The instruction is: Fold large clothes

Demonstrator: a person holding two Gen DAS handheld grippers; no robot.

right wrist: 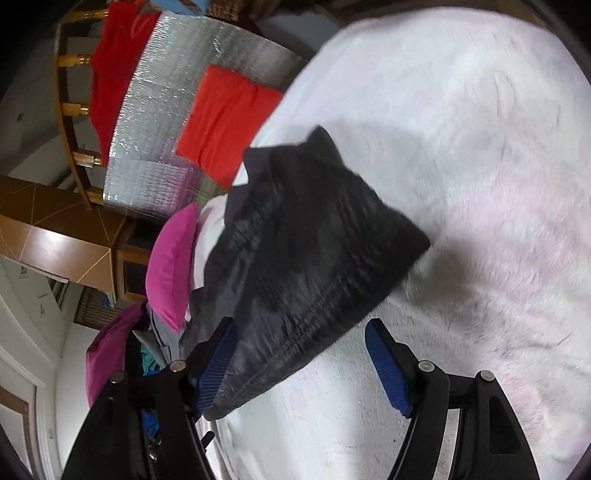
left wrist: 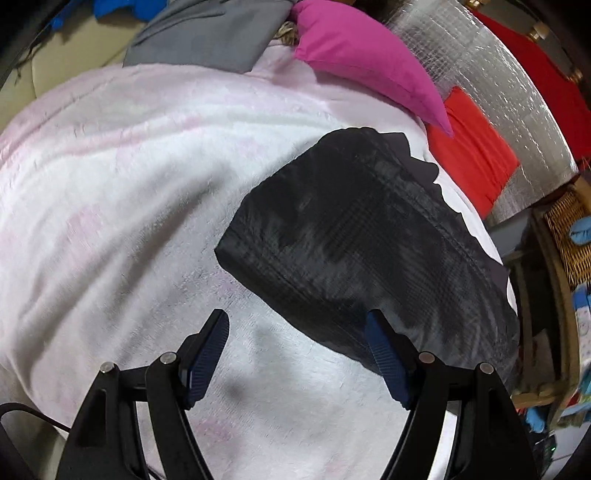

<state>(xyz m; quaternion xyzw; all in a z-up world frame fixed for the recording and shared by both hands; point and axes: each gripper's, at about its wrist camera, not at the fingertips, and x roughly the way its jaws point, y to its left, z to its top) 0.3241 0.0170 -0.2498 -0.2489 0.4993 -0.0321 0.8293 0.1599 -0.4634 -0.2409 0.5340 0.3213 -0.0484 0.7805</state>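
Observation:
A folded black garment (left wrist: 362,240) lies on a white-pink fluffy blanket (left wrist: 129,177). My left gripper (left wrist: 297,354) is open just in front of the garment's near edge; its right finger overlaps that edge. In the right wrist view the same black garment (right wrist: 306,258) lies on the blanket (right wrist: 480,184). My right gripper (right wrist: 301,362) is open, with the garment's near corner lying between the jaws against the left finger. Neither gripper holds anything.
A magenta pillow (left wrist: 365,55) and a grey cloth (left wrist: 207,33) lie at the blanket's far side. A folded red garment (left wrist: 472,155) rests on a silver foil mat (left wrist: 480,62). A wicker basket (left wrist: 569,236) stands at the right. Wooden furniture (right wrist: 55,236) shows in the right wrist view.

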